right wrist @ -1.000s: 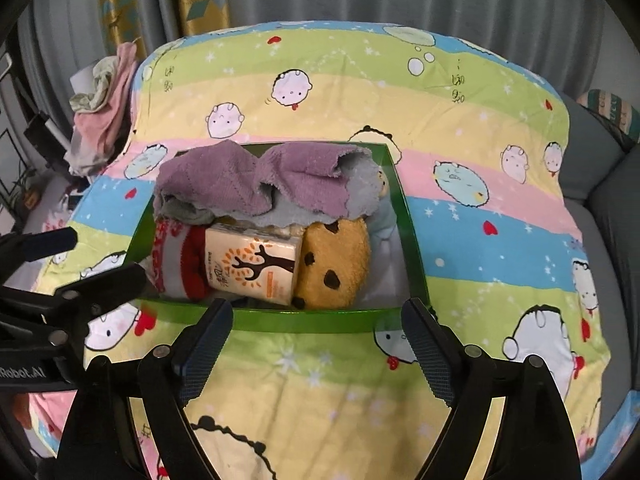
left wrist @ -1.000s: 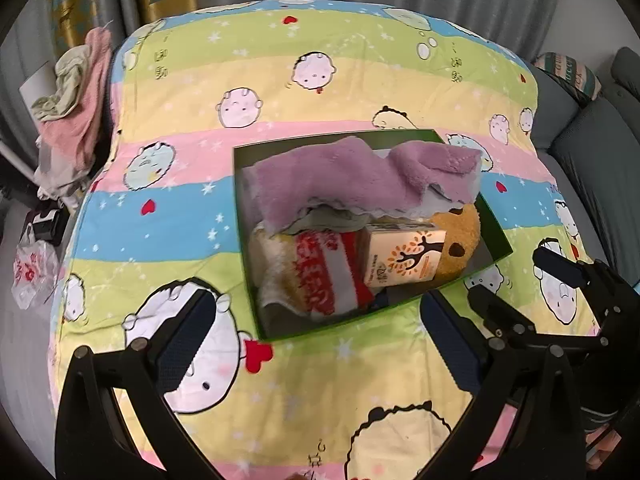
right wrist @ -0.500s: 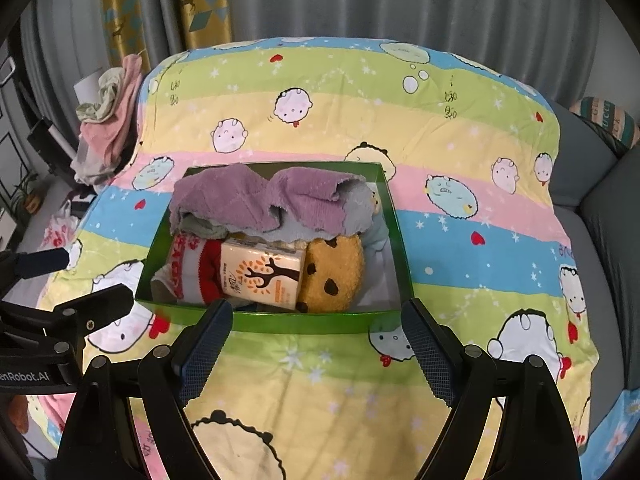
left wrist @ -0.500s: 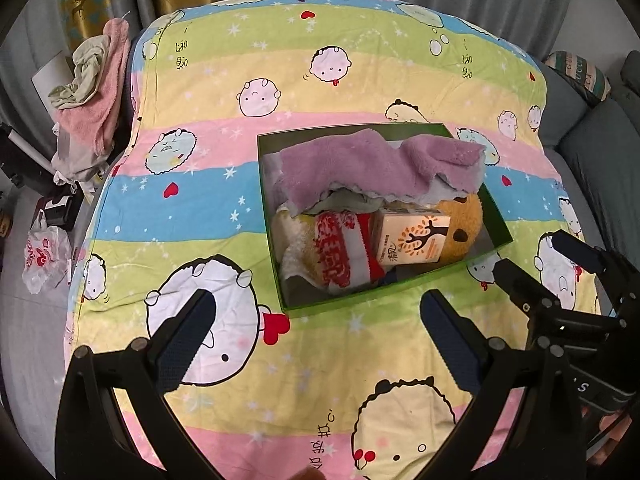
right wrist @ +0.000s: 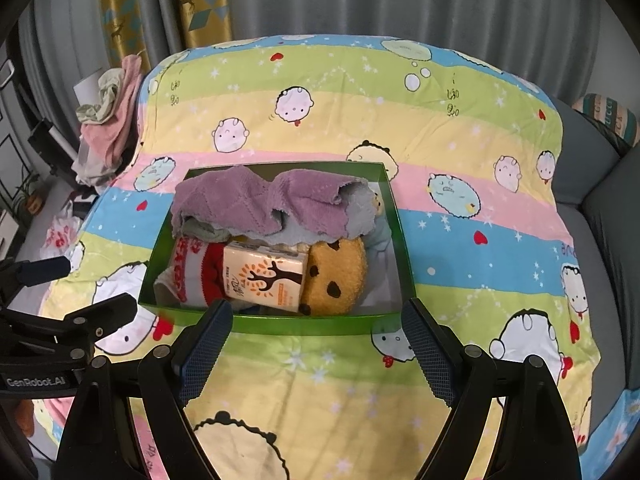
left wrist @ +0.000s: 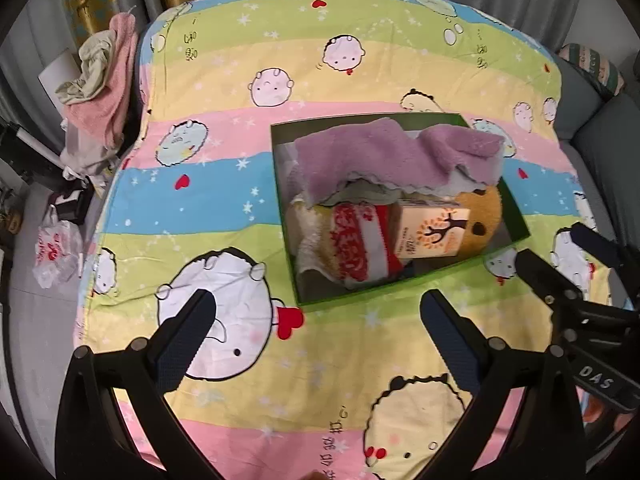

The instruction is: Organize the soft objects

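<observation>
A green box (left wrist: 516, 216) (right wrist: 304, 325) sits on the striped cartoon bedsheet (left wrist: 248, 60) (right wrist: 460, 208). In it lie a purple towel (left wrist: 384, 156) (right wrist: 256, 204), a red and white sock (left wrist: 356, 240) (right wrist: 192, 268), an orange tissue pack (left wrist: 432, 236) (right wrist: 264, 280) and a brown cookie plush (left wrist: 486, 216) (right wrist: 340, 276). My left gripper (left wrist: 318, 320) is open and empty, near the box's front edge. My right gripper (right wrist: 318, 324) is open and empty, just before the box's front wall. Each gripper shows at the side of the other's view.
A heap of pink and pale clothes (left wrist: 100, 92) (right wrist: 110, 120) hangs off the bed's far left. A plastic bag (left wrist: 54, 248) lies on the floor to the left. A grey sofa (left wrist: 600, 148) (right wrist: 608, 216) stands on the right. Curtains hang behind.
Both grippers have drawn back and up from the box, so it looks smaller and farther. Both stay open and empty. The box's contents have not moved.
</observation>
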The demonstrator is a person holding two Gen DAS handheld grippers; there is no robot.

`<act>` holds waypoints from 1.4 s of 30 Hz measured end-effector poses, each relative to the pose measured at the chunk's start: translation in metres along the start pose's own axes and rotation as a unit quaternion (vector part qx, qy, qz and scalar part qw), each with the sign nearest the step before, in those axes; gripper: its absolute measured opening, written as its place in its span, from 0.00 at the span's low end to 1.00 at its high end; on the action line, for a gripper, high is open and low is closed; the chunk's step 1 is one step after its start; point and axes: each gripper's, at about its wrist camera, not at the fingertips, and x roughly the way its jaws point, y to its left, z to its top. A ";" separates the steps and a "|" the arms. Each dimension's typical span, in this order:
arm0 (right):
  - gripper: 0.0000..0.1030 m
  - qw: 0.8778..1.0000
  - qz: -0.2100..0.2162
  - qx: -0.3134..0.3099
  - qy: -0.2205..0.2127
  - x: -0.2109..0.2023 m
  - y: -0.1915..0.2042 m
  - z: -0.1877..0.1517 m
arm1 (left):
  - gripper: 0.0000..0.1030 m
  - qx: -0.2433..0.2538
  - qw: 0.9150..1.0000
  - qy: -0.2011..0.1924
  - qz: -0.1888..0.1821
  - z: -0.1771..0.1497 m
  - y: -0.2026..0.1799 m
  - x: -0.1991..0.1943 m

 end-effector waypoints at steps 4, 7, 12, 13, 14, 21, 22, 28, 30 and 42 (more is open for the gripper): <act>0.84 1.000 0.001 0.004 0.003 0.004 -0.003 0.000 | 0.99 0.005 1.000 0.000 0.007 0.000 0.000 0.004; 0.84 1.000 0.001 0.004 0.005 0.006 -0.004 0.001 | 0.99 0.007 1.000 -0.001 0.009 0.001 -0.001 0.005; 0.84 1.000 0.001 0.004 0.005 0.006 -0.004 0.001 | 0.99 0.007 1.000 -0.001 0.005 0.003 -0.003 0.007; 0.84 1.000 0.001 0.004 0.005 0.007 -0.004 0.001 | 0.99 0.006 1.000 -0.001 0.005 0.003 -0.003 0.008; 0.84 1.000 0.001 0.004 0.005 0.007 -0.004 0.001 | 0.99 0.005 1.000 -0.001 0.005 0.004 -0.002 0.009; 0.84 1.000 0.001 0.003 0.009 0.013 -0.002 0.002 | 0.99 0.001 1.000 0.001 0.004 0.006 -0.002 0.013; 0.84 1.000 0.001 0.002 0.009 0.014 -0.002 0.003 | 0.99 0.001 1.000 0.002 0.003 0.006 -0.001 0.014; 0.84 1.000 0.000 0.005 0.012 0.017 -0.003 0.003 | 0.99 -0.004 1.000 0.003 0.004 0.007 0.000 0.017; 0.84 1.000 0.000 0.005 0.012 0.018 -0.005 0.004 | 0.99 -0.003 1.000 0.002 0.005 0.007 0.000 0.017; 0.84 1.000 -0.002 0.006 0.010 0.015 -0.006 0.004 | 0.99 0.002 1.000 -0.002 0.002 0.006 -0.002 0.015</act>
